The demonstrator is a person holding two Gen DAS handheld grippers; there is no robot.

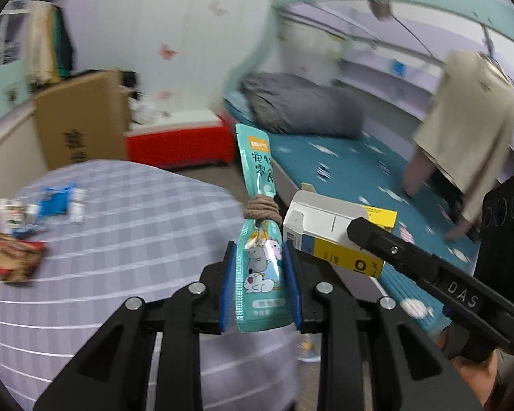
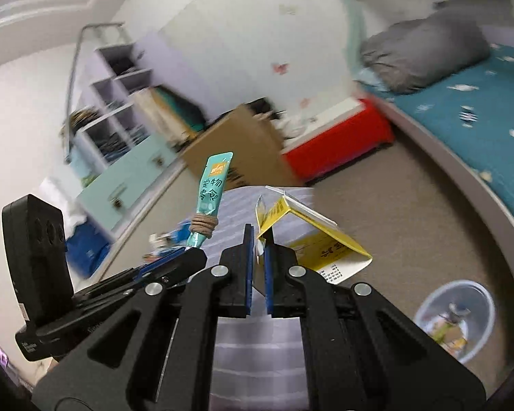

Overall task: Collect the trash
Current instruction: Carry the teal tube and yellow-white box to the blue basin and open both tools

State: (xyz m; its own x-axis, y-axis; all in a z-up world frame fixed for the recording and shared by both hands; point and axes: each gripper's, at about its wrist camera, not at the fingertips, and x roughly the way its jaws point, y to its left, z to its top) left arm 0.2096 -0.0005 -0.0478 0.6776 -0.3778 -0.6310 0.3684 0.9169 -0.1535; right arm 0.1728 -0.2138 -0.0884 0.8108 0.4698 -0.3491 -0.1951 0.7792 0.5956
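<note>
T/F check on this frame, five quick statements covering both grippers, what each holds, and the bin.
1. The left gripper is shut on the teal snack pouch. True.
2. The right gripper is empty. False: it pinches a flap of the yellow-and-white carton.
3. A hair tie wraps the pouch. True.
4. The clear bin on the floor is empty. False: trash already lies in it.
5. No trash remains on the checked cloth. False: wrappers remain.

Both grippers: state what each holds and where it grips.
Left gripper clamps the teal snack pouch by its lower half. Right gripper pinches the yellow carton by an opened end flap.
</note>
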